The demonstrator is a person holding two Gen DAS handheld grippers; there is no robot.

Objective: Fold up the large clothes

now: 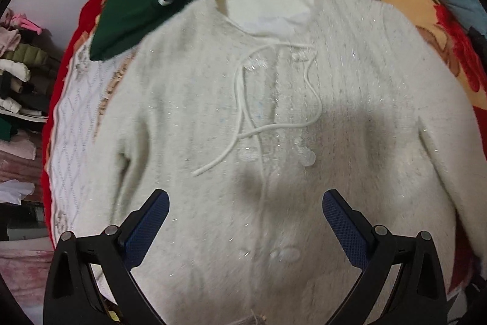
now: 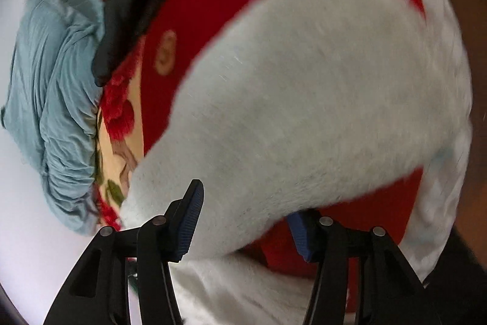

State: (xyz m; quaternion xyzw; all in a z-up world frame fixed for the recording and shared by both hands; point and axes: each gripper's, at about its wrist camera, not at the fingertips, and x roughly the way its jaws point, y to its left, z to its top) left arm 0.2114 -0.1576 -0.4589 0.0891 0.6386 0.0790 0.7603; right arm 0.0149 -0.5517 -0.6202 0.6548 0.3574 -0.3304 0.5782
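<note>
Red and cream floral bedding [image 1: 392, 17] covers the surface, and a fluffy white cardigan [image 1: 213, 118] lies spread face up across it. Nearest the left camera, the left gripper [image 1: 246, 203] hangs above the cardigan's lower front with its blue-padded fingers [image 1: 152, 221] wide apart and nothing between them. A white drawstring [image 1: 243, 99] trails down from the neckline past clear buttons. Beyond the collar sit a dark green garment [image 1: 134, 17] with white stripes and a white quilted piece [image 1: 76, 124]. In the right view, the right gripper [image 2: 245, 212] stands partly open with a furry white sleeve [image 2: 304, 87] passing between its pads [image 2: 190, 224]; whether they press it I cannot tell. Farther off lies a bunched pale blue cloth [image 2: 54, 87].
</note>
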